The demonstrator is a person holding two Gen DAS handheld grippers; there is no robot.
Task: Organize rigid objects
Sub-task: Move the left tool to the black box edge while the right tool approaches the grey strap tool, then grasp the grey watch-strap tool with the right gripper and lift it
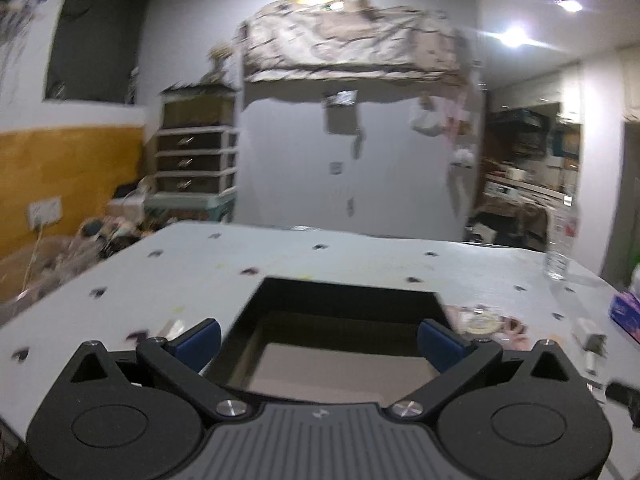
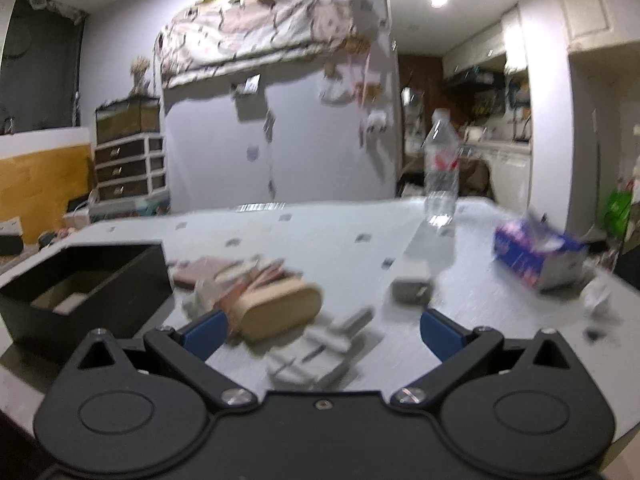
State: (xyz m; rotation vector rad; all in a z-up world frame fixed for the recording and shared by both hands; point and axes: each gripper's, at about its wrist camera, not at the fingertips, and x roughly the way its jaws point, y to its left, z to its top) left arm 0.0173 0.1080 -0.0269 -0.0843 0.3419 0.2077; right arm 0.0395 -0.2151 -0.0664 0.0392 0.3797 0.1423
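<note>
A black open box (image 1: 348,304) sits on the white table (image 1: 280,256) straight ahead of my left gripper (image 1: 320,340), which is open and holds nothing. In the right wrist view the same box (image 2: 92,284) stands at the left. My right gripper (image 2: 322,330) is open over a blurred heap: a tan oval wooden piece (image 2: 280,308), pink flat items (image 2: 200,270), a white flat part (image 2: 320,352) and a small grey block (image 2: 412,284).
A clear plastic bottle (image 2: 442,168) stands at the far right of the table. A blue tissue box (image 2: 536,252) lies near the right edge. Beyond the table are a white cabinet (image 2: 280,136) and a drawer unit (image 2: 130,164). Small items (image 1: 488,322) lie right of the box.
</note>
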